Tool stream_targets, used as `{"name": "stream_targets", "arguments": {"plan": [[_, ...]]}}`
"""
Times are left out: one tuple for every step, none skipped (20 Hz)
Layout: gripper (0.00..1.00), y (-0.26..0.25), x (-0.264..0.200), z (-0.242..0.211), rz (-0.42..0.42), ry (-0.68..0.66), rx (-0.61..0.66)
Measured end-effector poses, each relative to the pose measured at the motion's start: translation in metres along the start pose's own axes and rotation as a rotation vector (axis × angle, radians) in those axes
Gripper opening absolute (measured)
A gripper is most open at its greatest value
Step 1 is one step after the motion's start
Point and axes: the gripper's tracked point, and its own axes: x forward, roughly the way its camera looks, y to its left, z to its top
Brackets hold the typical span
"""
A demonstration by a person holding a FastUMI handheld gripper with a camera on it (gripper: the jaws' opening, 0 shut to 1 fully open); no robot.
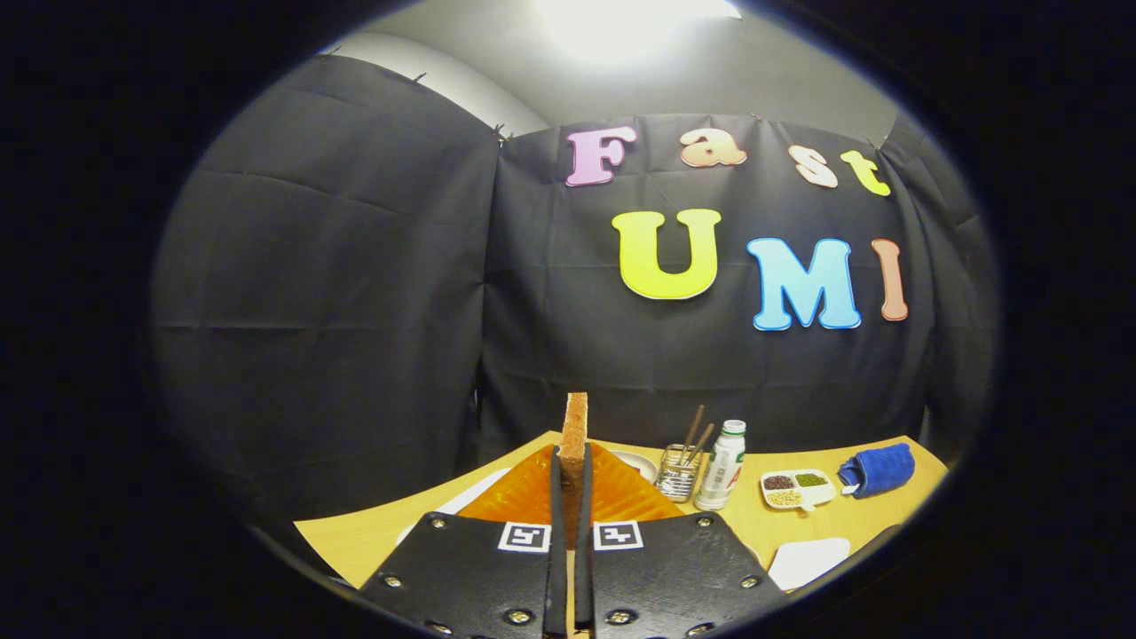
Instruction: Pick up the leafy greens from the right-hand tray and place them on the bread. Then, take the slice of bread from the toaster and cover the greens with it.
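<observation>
Gripper (569, 470) jaws are standing nearly closed, both fingers pinching the bread slice (574, 430) upright, edge-on, above the orange tray (621, 497). Tray is lying on the table (852, 524) just ahead of the fingers. Toward the table's far edge are sitting a wire cup (678, 475) with sticks, a white bottle (723, 466), a divided dish (796, 488), a blue cloth (879, 469).
</observation>
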Motion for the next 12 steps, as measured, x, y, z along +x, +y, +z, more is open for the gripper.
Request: {"name": "stream_targets", "arguments": {"plan": [[0.03,-0.009,-0.003,-0.005,-0.012,0.009,-0.001],[0.03,-0.018,-0.003,-0.011,-0.026,0.019,-0.003],[0.04,-0.026,-0.005,-0.017,-0.039,0.029,-0.005],[0.03,-0.034,-0.005,-0.024,-0.049,0.042,-0.003],[0.04,-0.039,-0.006,-0.03,-0.054,0.054,0.003],[0.04,-0.043,-0.006,-0.037,-0.057,0.066,0.008],[0.04,-0.047,-0.007,-0.044,-0.058,0.079,0.012],[0.04,-0.052,-0.007,-0.051,-0.061,0.091,0.018],[0.04,-0.057,-0.009,-0.058,-0.066,0.098,0.019],[0.04,-0.063,-0.009,-0.063,-0.074,0.108,0.015],[0.04,-0.067,-0.012,-0.069,-0.078,0.117,0.013],[0.04,-0.071,-0.012,-0.075,-0.083,0.125,0.006]]}}
